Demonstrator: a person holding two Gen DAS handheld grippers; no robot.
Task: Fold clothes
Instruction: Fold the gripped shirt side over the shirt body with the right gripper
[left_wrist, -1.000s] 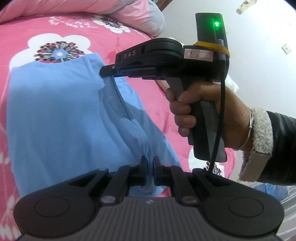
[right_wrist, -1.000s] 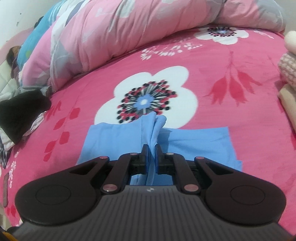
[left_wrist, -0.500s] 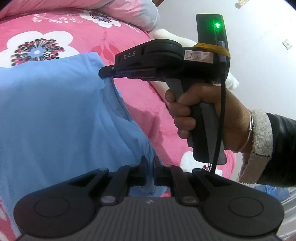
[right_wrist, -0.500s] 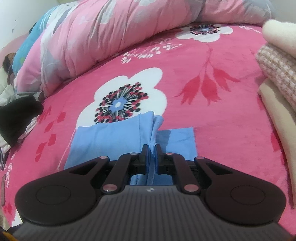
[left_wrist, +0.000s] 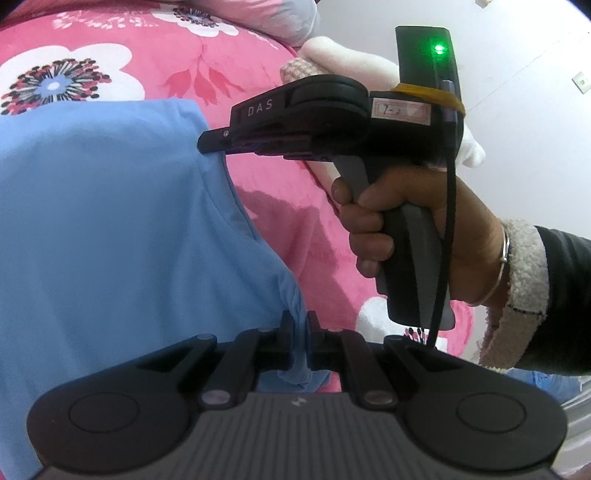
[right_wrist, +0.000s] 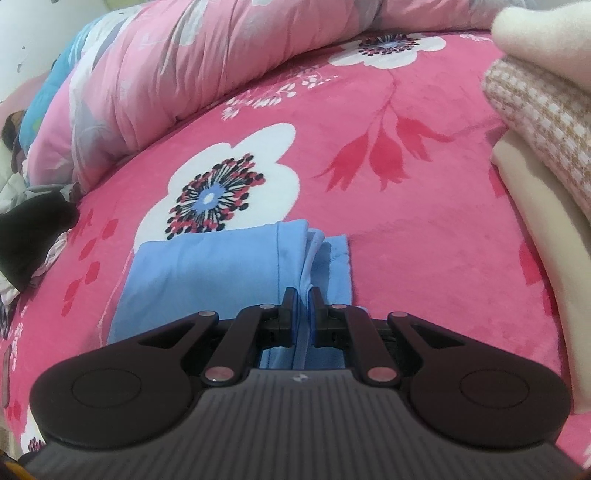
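Blue garment (left_wrist: 110, 229) lies spread on the pink floral bed (right_wrist: 406, 221), and both ends are pinched: left gripper (left_wrist: 300, 325) clamps one edge, right gripper (right_wrist: 300, 301) clamps a bunched fold. Folded clothes (right_wrist: 535, 122) sit stacked to the right.

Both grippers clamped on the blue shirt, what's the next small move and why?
Probably lower both together and lay the fold flat: the left hand-held gripper and right hand-held gripper each pinch an edge of the blue shirt, lifted above the pink blanket.
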